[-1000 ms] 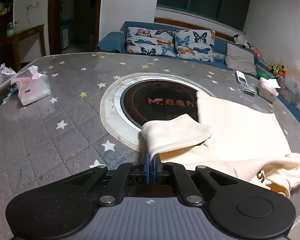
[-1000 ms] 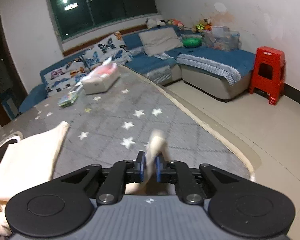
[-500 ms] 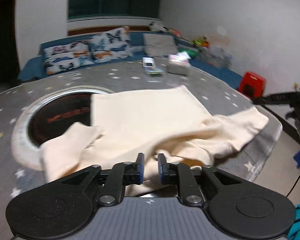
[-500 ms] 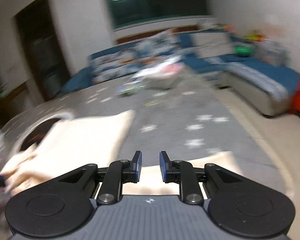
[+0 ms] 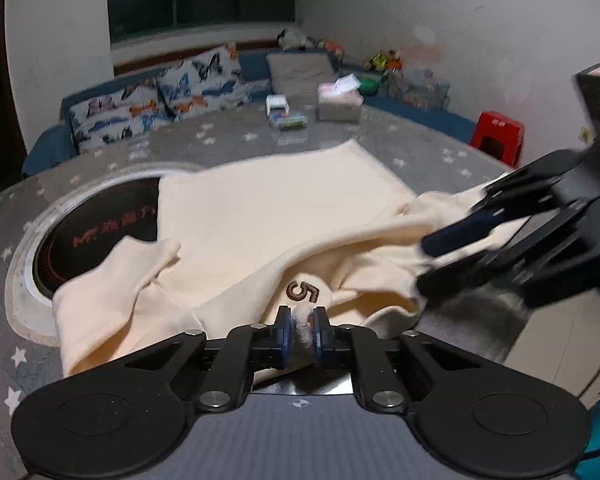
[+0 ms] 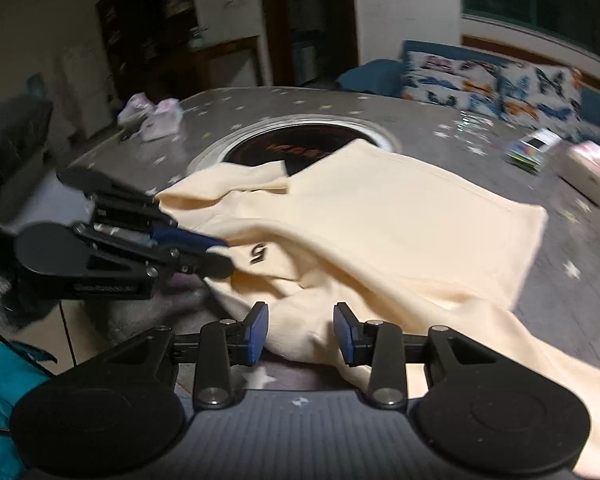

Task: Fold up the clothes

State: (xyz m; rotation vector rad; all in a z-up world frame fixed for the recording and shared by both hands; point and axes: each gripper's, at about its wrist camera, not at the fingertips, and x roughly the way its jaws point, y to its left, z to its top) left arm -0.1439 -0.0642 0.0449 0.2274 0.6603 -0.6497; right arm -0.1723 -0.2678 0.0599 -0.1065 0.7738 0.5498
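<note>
A cream shirt [image 5: 268, 216] with a brown "5" [image 5: 303, 291] lies rumpled on the grey star-patterned table [image 5: 228, 140]; it also shows in the right wrist view [image 6: 400, 216]. My left gripper [image 5: 301, 330] is shut on a fold of the shirt's near edge, just below the "5". In the right wrist view it [image 6: 216, 254] comes in from the left. My right gripper [image 6: 300, 334] is open, its jaws astride a cream fold at the near table edge. In the left wrist view it [image 5: 424, 264] reaches in from the right over the shirt.
A round black cooktop inset [image 5: 96, 236] sits in the table, partly under the shirt. Tissue boxes [image 5: 338, 100] and a small packet [image 5: 288, 120] lie at the far side. A sofa with butterfly cushions [image 5: 160, 100] and a red stool [image 5: 498, 136] stand beyond.
The left gripper let go of the sleeve, swung right and closed on the shirt edge by the "5". The right gripper released its cloth, swung left and now opens wide over the shirt.
</note>
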